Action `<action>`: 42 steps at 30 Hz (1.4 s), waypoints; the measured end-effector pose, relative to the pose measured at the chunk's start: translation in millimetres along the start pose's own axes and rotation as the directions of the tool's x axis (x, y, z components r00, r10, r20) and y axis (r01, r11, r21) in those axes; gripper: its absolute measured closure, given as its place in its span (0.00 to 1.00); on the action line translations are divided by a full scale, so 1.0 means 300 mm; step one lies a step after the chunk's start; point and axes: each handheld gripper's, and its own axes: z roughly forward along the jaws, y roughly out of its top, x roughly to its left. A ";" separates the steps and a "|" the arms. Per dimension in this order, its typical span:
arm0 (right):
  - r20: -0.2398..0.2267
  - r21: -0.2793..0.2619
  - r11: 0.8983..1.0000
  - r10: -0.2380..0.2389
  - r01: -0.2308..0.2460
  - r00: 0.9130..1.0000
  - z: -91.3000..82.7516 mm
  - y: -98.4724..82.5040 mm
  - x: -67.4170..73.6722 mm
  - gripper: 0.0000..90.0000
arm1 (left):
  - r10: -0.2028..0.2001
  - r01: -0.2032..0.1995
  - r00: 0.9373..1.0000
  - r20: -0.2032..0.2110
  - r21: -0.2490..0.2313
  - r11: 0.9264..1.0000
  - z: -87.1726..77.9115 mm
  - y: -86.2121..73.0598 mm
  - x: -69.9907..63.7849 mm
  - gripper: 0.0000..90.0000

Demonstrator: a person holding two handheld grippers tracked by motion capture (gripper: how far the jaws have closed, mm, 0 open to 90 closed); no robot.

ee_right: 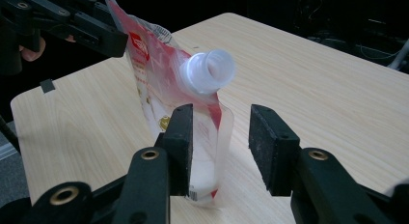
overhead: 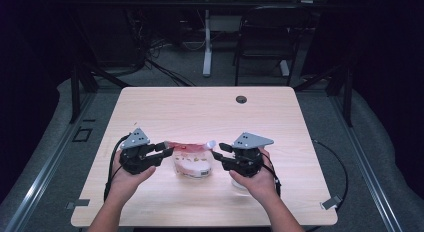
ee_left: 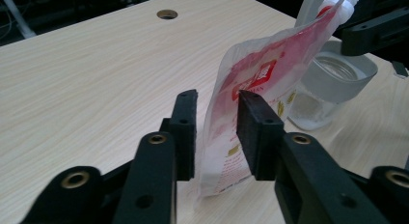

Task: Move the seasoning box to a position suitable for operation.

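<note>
The left gripper [overhead: 167, 149] is held in the person's left hand [overhead: 127, 179] and points toward the right gripper [overhead: 216, 153], which the right hand [overhead: 255, 182] holds, pointing back at it. Both forearms come up from the bottom of the high view, wrists about level, each gripper's grey plate on top. In its own view, the left gripper's jaws stand apart, one pad [ee_left: 255, 130] touching what is between them. The right gripper's jaws are parted wider.

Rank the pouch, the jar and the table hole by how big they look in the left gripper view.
1. Pouch, largest.
2. Jar, partly hidden behind the pouch.
3. Table hole, smallest, though it lies farthest from the camera, so its look is unsure.
</note>
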 end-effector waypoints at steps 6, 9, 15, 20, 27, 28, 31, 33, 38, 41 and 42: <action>-0.006 -0.017 1.000 -0.013 0.013 1.000 0.033 0.010 0.018 0.70 | 0.009 -0.009 1.000 -0.001 -0.010 1.000 -0.002 0.000 -0.003 0.87; 0.003 -0.020 1.000 -0.017 0.017 1.000 0.031 0.013 0.022 0.70 | 0.014 -0.014 1.000 -0.007 -0.012 1.000 -0.004 -0.002 -0.007 0.89; -0.010 -0.065 0.998 -0.022 0.022 1.000 0.013 0.020 0.028 0.75 | 0.027 -0.027 1.000 -0.014 -0.008 1.000 -0.008 -0.004 -0.017 0.95; -0.014 -0.060 0.998 -0.023 0.023 1.000 0.008 0.020 0.028 0.75 | 0.024 -0.024 1.000 -0.020 -0.006 1.000 -0.008 -0.003 -0.022 1.00; -0.019 -0.058 0.998 -0.016 0.015 1.000 -0.011 0.017 0.025 0.75 | 0.032 -0.032 0.999 0.000 -0.001 0.999 -0.007 -0.001 -0.041 1.00; -0.019 -0.058 0.998 -0.016 0.015 1.000 -0.011 0.017 0.025 0.75 | 0.032 -0.032 0.999 0.000 -0.001 0.999 -0.007 -0.001 -0.041 1.00; -0.018 -0.060 0.998 -0.015 0.014 1.000 -0.032 0.013 0.026 0.75 | 0.036 -0.036 0.999 0.010 -0.001 0.999 -0.005 0.000 -0.052 1.00; -0.017 -0.055 0.998 -0.017 0.016 1.000 -0.043 0.012 0.027 0.75 | 0.043 -0.043 0.999 0.016 0.001 0.999 -0.002 0.000 -0.061 1.00; -0.018 -0.045 0.999 -0.019 0.018 1.000 -0.059 0.007 0.030 0.75 | 0.047 -0.048 0.998 0.031 0.004 0.999 -0.003 0.000 -0.072 1.00; -0.016 -0.035 0.999 -0.015 0.014 1.000 -0.070 0.000 0.030 0.75 | 0.041 -0.041 0.998 0.049 -0.007 0.999 -0.001 -0.005 -0.078 1.00; -0.016 -0.030 0.999 -0.010 0.010 1.000 -0.074 -0.003 0.029 0.75 | 0.042 -0.042 0.998 0.055 -0.008 0.999 -0.001 -0.006 -0.078 1.00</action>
